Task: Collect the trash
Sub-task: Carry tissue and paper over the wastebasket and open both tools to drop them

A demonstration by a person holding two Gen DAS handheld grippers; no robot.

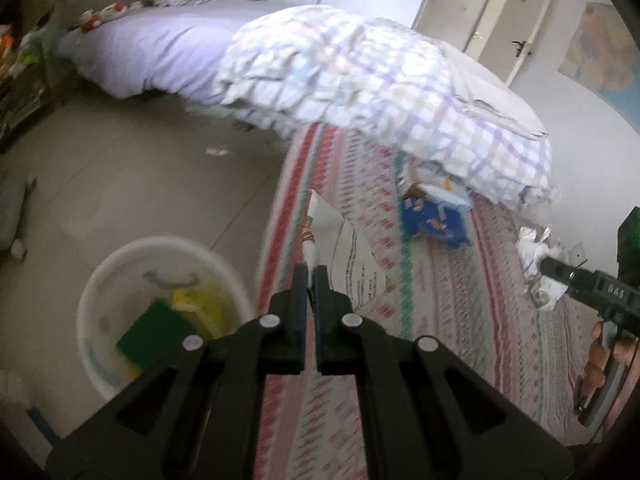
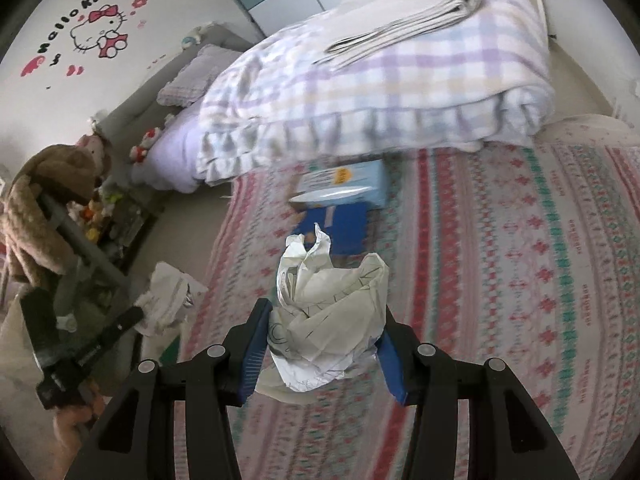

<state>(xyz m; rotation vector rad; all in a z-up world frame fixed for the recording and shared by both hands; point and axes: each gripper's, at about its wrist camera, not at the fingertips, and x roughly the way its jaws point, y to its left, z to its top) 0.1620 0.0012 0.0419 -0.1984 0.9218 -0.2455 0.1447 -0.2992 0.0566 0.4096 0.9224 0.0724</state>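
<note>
My left gripper [image 1: 311, 270] is shut on a thin white printed wrapper [image 1: 352, 248] that sticks out past its tips, above the striped patterned cover [image 1: 440, 320]. A white bucket [image 1: 86, 300] with green and yellow trash inside stands on the floor just to its left. In the right wrist view, my right gripper [image 2: 325, 312] is shut on a crumpled white paper ball [image 2: 332, 300], lifted over the same cover [image 2: 500, 260]. The left wrist view shows that gripper [image 1: 546, 266] at the right edge with the paper [image 1: 532, 248]. A light blue box [image 2: 344, 184] and a dark blue box [image 2: 340, 228] lie by the quilt.
A checked quilt [image 1: 360, 80] is heaped on the lilac bed [image 1: 160, 48] behind the boxes [image 1: 436, 216]. A small white scrap [image 1: 217, 151] lies on the tiled floor. A brown plush toy [image 2: 44, 200] and a cluttered shelf [image 2: 112, 216] stand at the left. A door [image 1: 480, 12] is at the back.
</note>
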